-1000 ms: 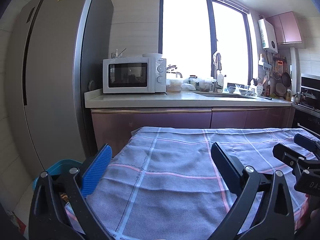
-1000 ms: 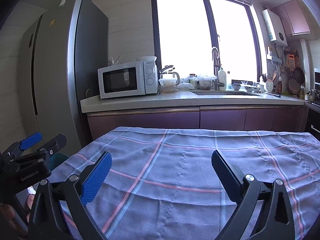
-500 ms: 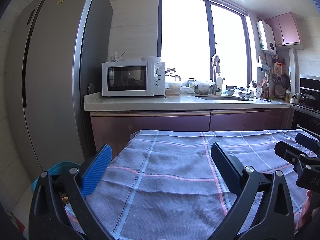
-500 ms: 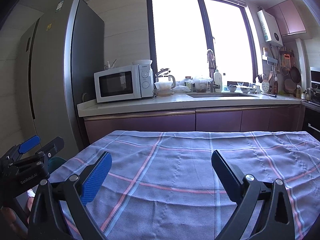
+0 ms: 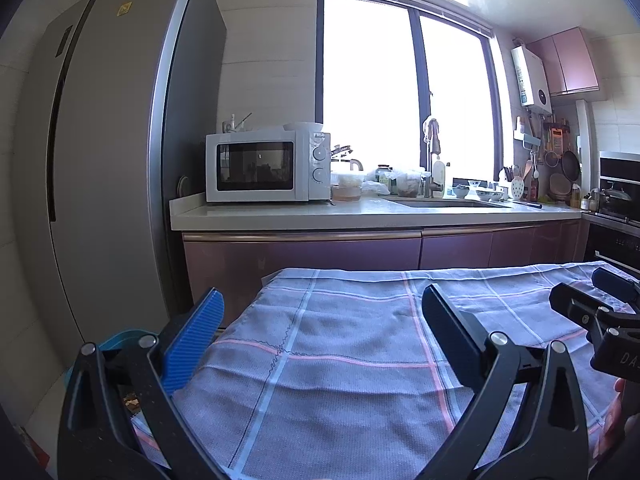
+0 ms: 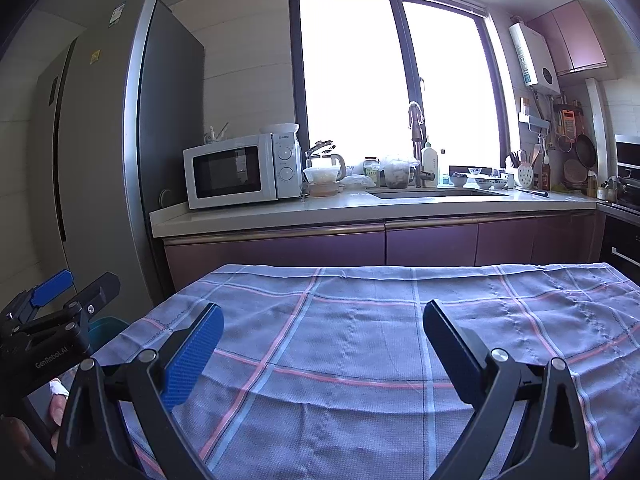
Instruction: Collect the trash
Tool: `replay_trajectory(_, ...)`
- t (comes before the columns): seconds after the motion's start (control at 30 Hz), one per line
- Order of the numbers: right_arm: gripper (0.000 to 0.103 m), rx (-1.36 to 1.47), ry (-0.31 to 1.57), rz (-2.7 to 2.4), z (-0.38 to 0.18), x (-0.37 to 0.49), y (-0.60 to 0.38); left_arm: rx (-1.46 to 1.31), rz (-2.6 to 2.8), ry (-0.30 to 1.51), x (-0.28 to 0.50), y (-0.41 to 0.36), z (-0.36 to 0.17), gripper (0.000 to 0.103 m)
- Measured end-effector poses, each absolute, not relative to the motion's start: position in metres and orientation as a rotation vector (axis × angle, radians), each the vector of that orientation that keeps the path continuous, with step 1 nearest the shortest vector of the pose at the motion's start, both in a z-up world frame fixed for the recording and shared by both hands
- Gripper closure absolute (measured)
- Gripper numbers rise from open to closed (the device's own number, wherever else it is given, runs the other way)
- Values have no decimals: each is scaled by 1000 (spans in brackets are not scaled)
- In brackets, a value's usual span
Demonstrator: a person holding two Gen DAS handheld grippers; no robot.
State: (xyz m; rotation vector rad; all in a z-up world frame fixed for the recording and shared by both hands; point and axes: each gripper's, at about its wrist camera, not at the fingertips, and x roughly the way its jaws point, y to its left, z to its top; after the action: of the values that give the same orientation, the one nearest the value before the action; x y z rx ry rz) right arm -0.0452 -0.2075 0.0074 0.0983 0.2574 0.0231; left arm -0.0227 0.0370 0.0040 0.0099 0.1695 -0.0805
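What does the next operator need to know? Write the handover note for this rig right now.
Left gripper: open, empty, held over the left part of the checked tablecloth.
Right gripper: open, empty, held over the middle of the same cloth.
Trash: none visible on the cloth in either wrist view.
Teal bin: on the floor off the table's left edge, beside the fridge; something lies inside, too hidden to name.
Done: the visible tabletop looks cleared, though I cannot confirm what went into the bin.
Left: check the table parts outside both views and the floor for leftover trash.
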Motion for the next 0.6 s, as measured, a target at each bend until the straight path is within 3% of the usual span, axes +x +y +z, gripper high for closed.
replay_trajectory(0.6,7,100,252,12,7,-45,-211,6,-85,154,-25,37,5,6)
